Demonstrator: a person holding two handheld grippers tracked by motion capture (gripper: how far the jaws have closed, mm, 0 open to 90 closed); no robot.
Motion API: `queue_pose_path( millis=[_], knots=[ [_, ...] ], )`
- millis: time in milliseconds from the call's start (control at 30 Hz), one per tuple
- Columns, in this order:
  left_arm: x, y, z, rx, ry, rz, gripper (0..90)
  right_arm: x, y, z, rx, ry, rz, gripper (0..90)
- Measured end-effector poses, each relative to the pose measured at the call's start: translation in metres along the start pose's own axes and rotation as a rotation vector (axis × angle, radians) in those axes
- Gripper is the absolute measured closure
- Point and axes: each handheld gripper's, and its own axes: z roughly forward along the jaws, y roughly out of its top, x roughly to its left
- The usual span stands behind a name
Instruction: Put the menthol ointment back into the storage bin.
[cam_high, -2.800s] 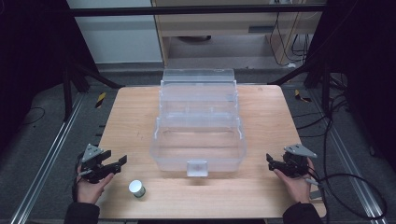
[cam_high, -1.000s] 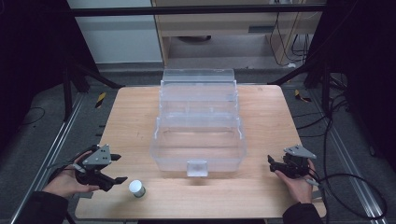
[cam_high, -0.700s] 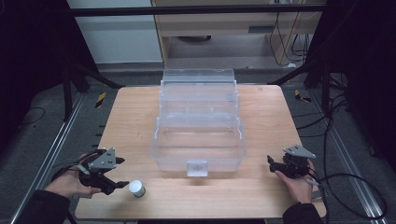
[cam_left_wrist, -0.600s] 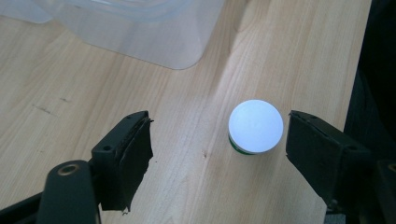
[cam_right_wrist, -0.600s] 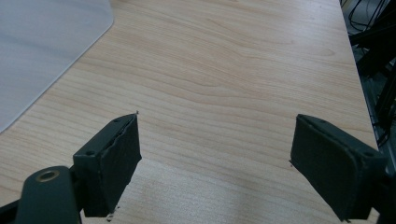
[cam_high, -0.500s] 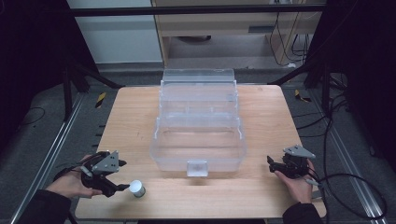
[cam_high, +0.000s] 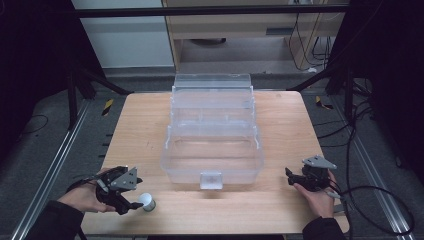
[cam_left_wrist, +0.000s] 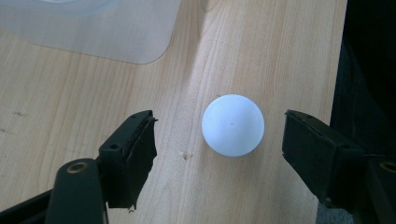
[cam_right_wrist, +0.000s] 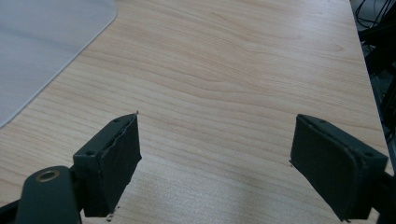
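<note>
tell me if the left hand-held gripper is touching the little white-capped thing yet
Apart. In the left gripper view the left hand-held gripper stands open with its jaws on either side of the white cap, and bare wood shows between each jaw and the cap.

We can read no text, label, brand, number or sign anywhere in these views. The clear box (cam_high: 212, 142) carries no lettering that we can make out, and the small plate (cam_high: 210, 180) on its front face is too blurred for us to tell whether anything is printed there. The white cap (cam_left_wrist: 232, 124) shows us a plain top with a tiny centre dot. The table (cam_right_wrist: 243, 70) shows bare wood grain.
</note>
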Motion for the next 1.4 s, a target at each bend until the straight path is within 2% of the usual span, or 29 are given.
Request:
queue_pose_path(
  millis=[400,767,1033,1400],
  knots=[
    [0.000,0.004,0.014,0.057,-0.023,0.037,27.7,0.000,0.000,0.001,0.003,0.004,-0.010,16.0],
    [0.000,0.008,0.027,0.129,-0.039,0.075,31.8,0.001,-0.001,0.002,0.020,0.010,-0.017,16.0],
    [0.001,0.012,0.033,0.159,-0.052,0.084,38.0,0.001,-0.001,0.003,0.025,0.012,-0.019,15.7],
    [0.003,0.016,0.037,0.195,-0.093,0.070,48.4,0.001,-0.001,0.003,0.032,0.014,-0.024,15.7]
  ],
)
